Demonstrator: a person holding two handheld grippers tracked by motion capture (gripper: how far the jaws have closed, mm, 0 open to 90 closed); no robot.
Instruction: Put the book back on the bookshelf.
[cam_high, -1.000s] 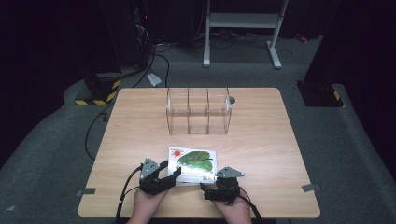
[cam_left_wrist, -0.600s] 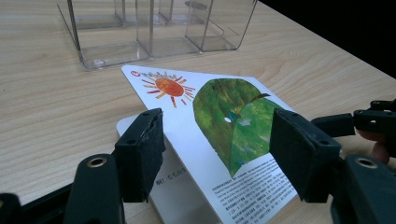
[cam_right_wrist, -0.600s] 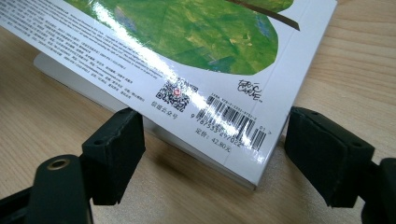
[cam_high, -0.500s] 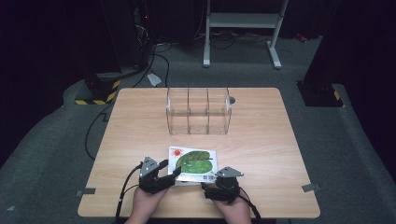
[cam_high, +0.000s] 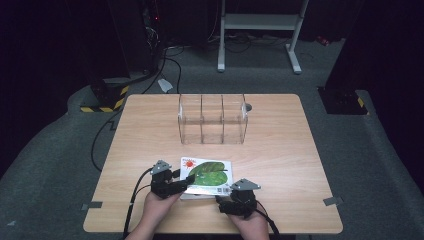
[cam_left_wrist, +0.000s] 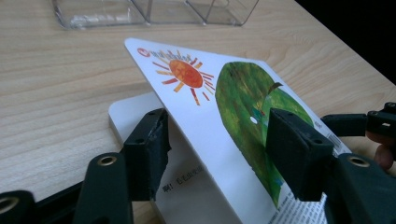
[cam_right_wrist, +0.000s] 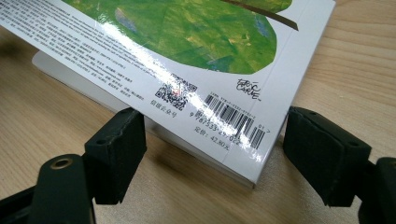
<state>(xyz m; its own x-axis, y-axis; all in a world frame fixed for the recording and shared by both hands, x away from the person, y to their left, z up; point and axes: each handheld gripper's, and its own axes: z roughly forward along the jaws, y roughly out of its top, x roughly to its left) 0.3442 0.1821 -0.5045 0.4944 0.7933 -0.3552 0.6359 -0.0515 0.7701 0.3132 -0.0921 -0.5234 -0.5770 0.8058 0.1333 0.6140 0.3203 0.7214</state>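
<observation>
A board book (cam_high: 207, 172) with a green leaf and a red sun on its cover lies near the table's front edge. Its cover (cam_left_wrist: 224, 93) is tilted up off the white pages (cam_left_wrist: 135, 105). My left gripper (cam_high: 186, 181) (cam_left_wrist: 219, 140) is at the book's left edge, one jaw under the raised cover and one above it. Its jaws have just been closing, with a gap still showing at the pads. My right gripper (cam_high: 229, 193) (cam_right_wrist: 219, 140) stands open around the book's (cam_right_wrist: 187, 37) near corner by the barcode, with its pads beside the book's edges.
A clear plastic organizer (cam_high: 212, 119) with three compartments stands at the middle back of the wooden table (cam_high: 280, 150). Cables trail from both grippers over the front edge. Dark floor and a white stand lie beyond the table.
My left gripper has slid a little toward the book and its jaws have narrowed around the cover. The right hand has stayed put.
</observation>
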